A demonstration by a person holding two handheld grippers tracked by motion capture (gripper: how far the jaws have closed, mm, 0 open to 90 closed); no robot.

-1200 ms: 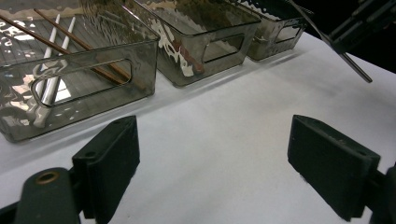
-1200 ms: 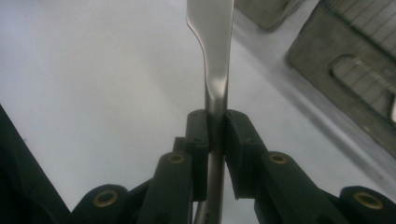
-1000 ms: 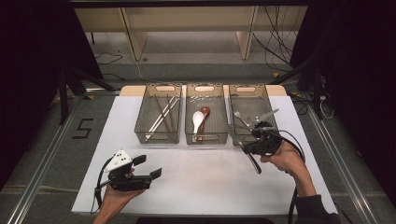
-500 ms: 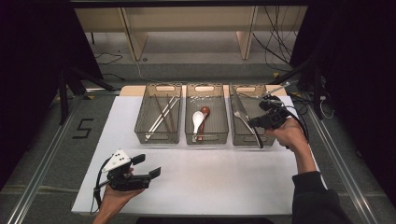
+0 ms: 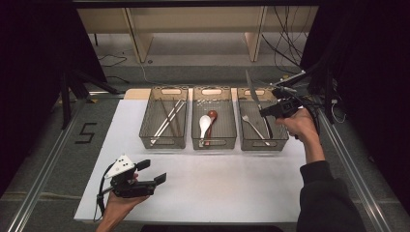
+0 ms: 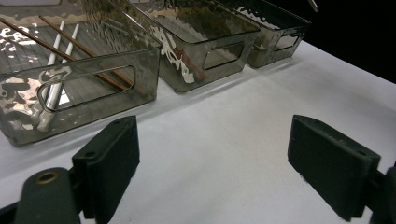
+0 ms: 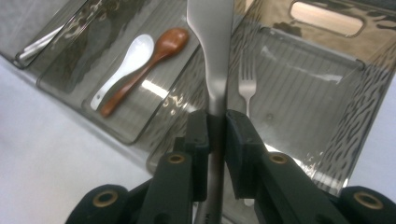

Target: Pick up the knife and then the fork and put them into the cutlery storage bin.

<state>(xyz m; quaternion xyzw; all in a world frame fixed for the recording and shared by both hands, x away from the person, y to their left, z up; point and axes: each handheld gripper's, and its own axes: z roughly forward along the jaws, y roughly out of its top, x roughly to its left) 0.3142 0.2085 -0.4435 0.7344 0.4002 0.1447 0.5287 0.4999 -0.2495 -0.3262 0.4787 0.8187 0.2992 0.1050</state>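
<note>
knife (image 5: 252, 93) above right bin (image 5: 279, 140), fork (image 5: 255, 129) inside

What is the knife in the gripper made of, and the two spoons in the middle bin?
The knife looks like brushed metal: grey with a dull sheen. The brown spoon seems wooden or lacquered, reddish and glossy. The white spoon looks like ceramic or plastic; its smooth white surface leaves that open.
</note>
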